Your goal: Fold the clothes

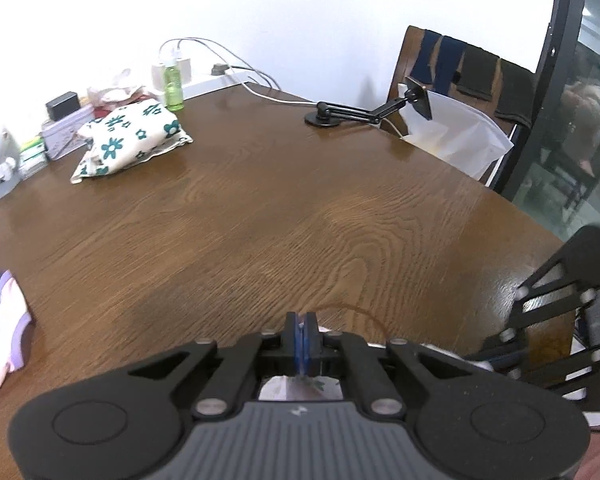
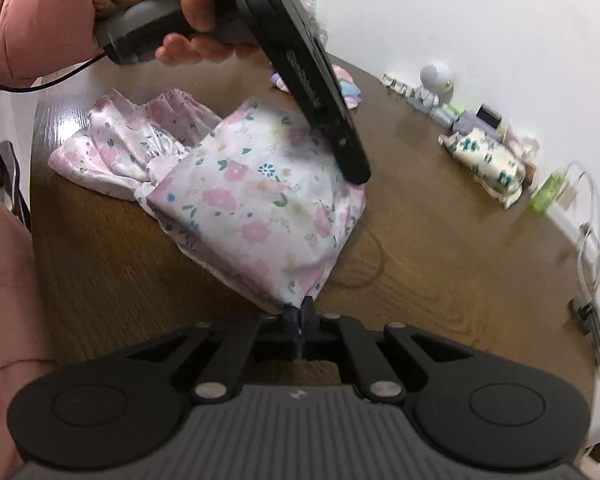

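A thin white garment printed with pink flowers and small green leaves lies bunched on the dark brown wood-grain table, near the edge closest to the person. Its gathered, ruffled part trails off toward ten o'clock in the right wrist view.

The right gripper has its jaws pinched tight on the corner of the cloth at six o'clock. The left gripper is also closed; a scrap of floral fabric shows under its blue pads, so it probably grips the far corner at two o'clock, though its tips are hidden in the other view.

The fabric looks light, limp and a little silky. It should drape and slide rather than hold a crease, and the ruffle will bunch. Pinching at hems and corners, where the cloth is doubled, seems safest; a mid-panel grab would likely only pull up a peak.

At nine o'clock from the left gripper sits a folded pastel pink-and-lilac garment.
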A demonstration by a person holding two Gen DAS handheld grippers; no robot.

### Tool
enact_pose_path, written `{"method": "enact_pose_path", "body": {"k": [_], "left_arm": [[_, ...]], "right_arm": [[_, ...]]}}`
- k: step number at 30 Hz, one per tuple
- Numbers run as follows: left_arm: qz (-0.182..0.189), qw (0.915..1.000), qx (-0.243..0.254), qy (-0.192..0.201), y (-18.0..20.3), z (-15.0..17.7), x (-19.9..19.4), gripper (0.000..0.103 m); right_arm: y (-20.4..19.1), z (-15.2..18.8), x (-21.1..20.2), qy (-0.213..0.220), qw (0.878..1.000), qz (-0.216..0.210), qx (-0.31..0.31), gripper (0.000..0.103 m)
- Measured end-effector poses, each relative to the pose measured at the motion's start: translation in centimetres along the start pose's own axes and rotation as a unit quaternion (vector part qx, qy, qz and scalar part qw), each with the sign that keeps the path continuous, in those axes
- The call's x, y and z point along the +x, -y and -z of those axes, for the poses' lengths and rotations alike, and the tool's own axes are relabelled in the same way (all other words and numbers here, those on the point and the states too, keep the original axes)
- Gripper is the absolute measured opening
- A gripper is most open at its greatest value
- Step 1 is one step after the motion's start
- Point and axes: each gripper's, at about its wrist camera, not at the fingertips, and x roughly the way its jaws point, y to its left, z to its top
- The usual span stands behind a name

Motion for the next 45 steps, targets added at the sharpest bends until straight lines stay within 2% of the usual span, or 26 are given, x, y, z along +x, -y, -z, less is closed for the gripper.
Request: {"method": "enact_pose_path", "body": {"k": [2, 6, 8, 9, 11, 12, 13, 15, 18, 20, 22, 25, 27, 30, 33, 34, 35, 36, 37, 38, 43, 45], "left_arm": [[-0.007, 1.0000, 0.006, 0.003, 0.2, 0.3, 0.1, 0.000], [-0.005, 1.0000, -0.002, -0.001, -0.2, 0.7, 0.6, 0.000], [0.016, 0.9995, -0.026, 0.002, -0.9, 1.0, 0.3, 0.004], [0.027, 0.9988, -0.040, 0.006, -1.3, 1.1, -0.1, 0.006], [0.034, 0.9975, -0.057, 0.026, -2.0, 1.1, -1.6, 0.011], [0.034, 0.9970, -0.056, 0.041, -2.1, 1.2, -2.7, 0.012], [0.034, 0.9967, -0.051, 0.053, -2.1, 1.2, -3.8, 0.012], [0.039, 0.9961, -0.033, 0.072, -1.8, 1.4, -5.9, 0.013], [0.045, 0.9967, 0.009, 0.067, -0.2, 2.2, -7.4, 0.013], [0.029, 0.9981, 0.028, 0.047, 0.9, 2.9, -7.2, 0.018], [0.023, 0.9992, 0.017, 0.026, 0.7, 3.9, -6.7, 0.028], [0.034, 0.9990, -0.025, 0.013, -1.1, 5.1, -6.2, 0.030], [0.057, 0.9973, -0.046, 0.009, -2.0, 5.3, -5.9, 0.030], [0.084, 0.9949, -0.057, 0.001, -2.7, 5.4, -5.4, 0.028], [0.086, 0.9949, -0.051, -0.010, -2.6, 5.5, -4.9, 0.021], [0.088, 0.9948, -0.050, -0.013, -2.6, 5.6, -4.7, 0.011], [0.088, 0.9948, -0.049, -0.014, -2.6, 5.7, -4.5, 0.007], [0.087, 0.9950, -0.047, -0.015, -2.5, 5.8, -4.4, 0.005], [0.083, 0.9955, -0.044, -0.011, -2.4, 5.8, -4.5, 0.003], [0.081, 0.9958, -0.043, -0.004, -2.3, 5.8, -4.8, 0.003], [0.079, 0.9955, -0.040, 0.034, -2.7, 4.9, -6.7, 0.002], [0.071, 0.9961, -0.040, 0.036, -3.0, 4.7, -6.6, 0.003]], "right_arm": [[0.1, -0.5, -0.8, -0.001, 1.000, 0.005, 0.014, 0.001], [0.0, -0.1, -0.8, -0.026, 0.999, -0.010, 0.040, 0.001], [-0.2, 0.1, -1.0, -0.026, 0.999, -0.017, 0.041, 0.003], [-0.3, 0.2, -1.1, -0.026, 0.999, -0.021, 0.040, 0.007], [-0.2, 0.2, -2.1, -0.014, 0.998, -0.030, 0.052, 0.023], [0.0, 0.3, -2.7, -0.007, 0.998, -0.035, 0.058, 0.041], [0.3, 0.3, -3.4, 0.002, 0.996, -0.045, 0.072, 0.045], [1.2, 0.5, -4.9, 0.028, 0.990, -0.074, 0.114, 0.046], [2.5, 0.4, -6.2, 0.083, 0.976, -0.097, 0.175, 0.046], [2.1, -0.3, -5.8, 0.099, 0.975, -0.094, 0.177, 0.046], [1.0, -1.1, -4.8, 0.100, 0.977, -0.094, 0.162, 0.046], [-0.5, -2.0, -3.9, 0.103, 0.977, -0.122, 0.143, 0.046], [-1.3, -2.8, -3.6, 0.098, 0.980, -0.128, 0.120, 0.046], [-3.0, -4.2, -2.9, 0.068, 0.989, -0.114, 0.068, 0.046], [-5.0, -5.2, -1.9, 0.032, 0.996, -0.088, 0.007, 0.046], [-5.5, -5.3, -1.5, 0.023, 0.997, -0.078, -0.004, 0.044], [-5.9, -5.4, -1.0, 0.015, 0.998, -0.067, -0.010, 0.041], [-6.3, -5.5, -0.6, 0.006, 0.998, -0.055, -0.017, 0.029], [-6.7, -5.5, -0.2, -0.002, 0.999, -0.044, -0.024, 0.009], [-6.9, -5.6, -0.1, -0.003, 0.999, -0.035, -0.021, 0.006], [-6.9, -6.6, -1.2, 0.028, 0.999, -0.006, 0.014, 0.004], [-7.0, -7.1, -1.4, 0.041, 0.999, -0.004, 0.024, 0.004]]}}
